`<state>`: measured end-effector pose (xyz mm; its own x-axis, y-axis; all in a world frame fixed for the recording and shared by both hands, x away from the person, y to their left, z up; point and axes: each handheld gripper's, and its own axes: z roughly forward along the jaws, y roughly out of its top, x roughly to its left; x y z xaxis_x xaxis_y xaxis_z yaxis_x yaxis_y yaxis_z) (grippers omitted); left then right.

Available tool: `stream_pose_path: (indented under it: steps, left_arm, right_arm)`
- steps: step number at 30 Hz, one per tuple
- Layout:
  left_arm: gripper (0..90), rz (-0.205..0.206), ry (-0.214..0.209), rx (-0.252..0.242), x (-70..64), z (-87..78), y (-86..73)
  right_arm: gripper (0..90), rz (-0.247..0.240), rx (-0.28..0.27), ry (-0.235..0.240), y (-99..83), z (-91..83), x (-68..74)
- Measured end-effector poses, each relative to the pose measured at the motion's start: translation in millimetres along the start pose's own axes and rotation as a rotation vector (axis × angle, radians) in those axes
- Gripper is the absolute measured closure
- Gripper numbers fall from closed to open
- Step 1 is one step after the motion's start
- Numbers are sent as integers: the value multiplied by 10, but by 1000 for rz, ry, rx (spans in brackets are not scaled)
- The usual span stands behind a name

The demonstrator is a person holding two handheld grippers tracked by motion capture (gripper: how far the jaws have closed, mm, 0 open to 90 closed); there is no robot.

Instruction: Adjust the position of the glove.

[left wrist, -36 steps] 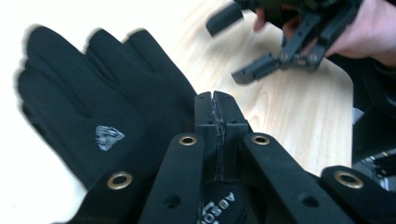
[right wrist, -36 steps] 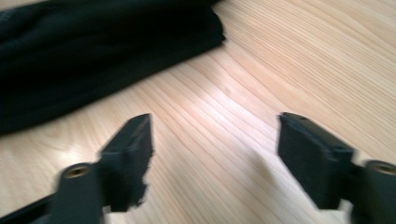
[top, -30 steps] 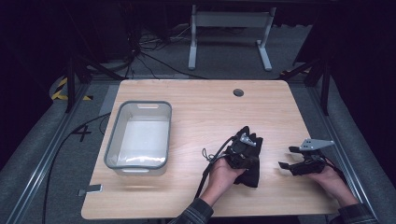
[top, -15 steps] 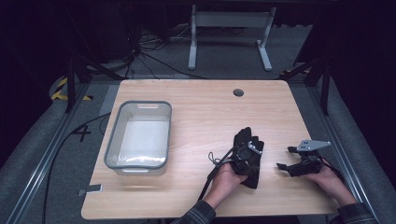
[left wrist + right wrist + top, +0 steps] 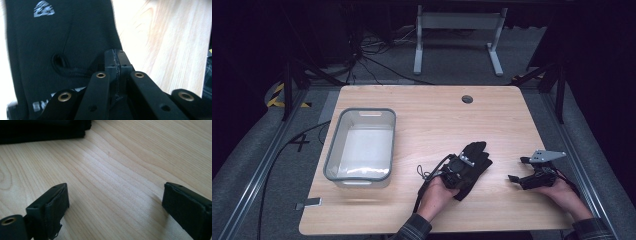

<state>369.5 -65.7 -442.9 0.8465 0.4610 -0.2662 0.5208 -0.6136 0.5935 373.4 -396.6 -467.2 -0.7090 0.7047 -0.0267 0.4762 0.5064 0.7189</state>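
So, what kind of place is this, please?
Probably a lab or recording workspace, not a home. A bare wooden table stands on grey carpet between metal rails, with loose cables on the floor behind, dark surroundings, and yellow-black hazard tape at the left.

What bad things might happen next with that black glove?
The left gripper pinches just a thin edge of the black glove, so the cloth might slip free if lifted. The clear bin sits well off to the side, so a glove carried there could drop on the table on the way. The right gripper is open above bare wood, so it gives no support.
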Motion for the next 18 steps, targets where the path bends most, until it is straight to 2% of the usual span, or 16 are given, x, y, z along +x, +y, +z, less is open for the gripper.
stream_pose_path:
  steps: [9,10,12,18]
  left_arm:
    - [896,-30,39,-3,118,-155,-140]
    - [896,-28,62,4,145,-196,-167]
    - [896,-33,77,5,174,-232,-192]
    - [893,-28,73,0,197,-273,-195]
  right_arm:
    - [70,7,2,-11,-1,-1,10]
    - [70,6,2,-12,-2,-1,9]
    - [70,7,2,-11,-1,-1,9]
    - [69,7,2,-10,-1,-1,8]
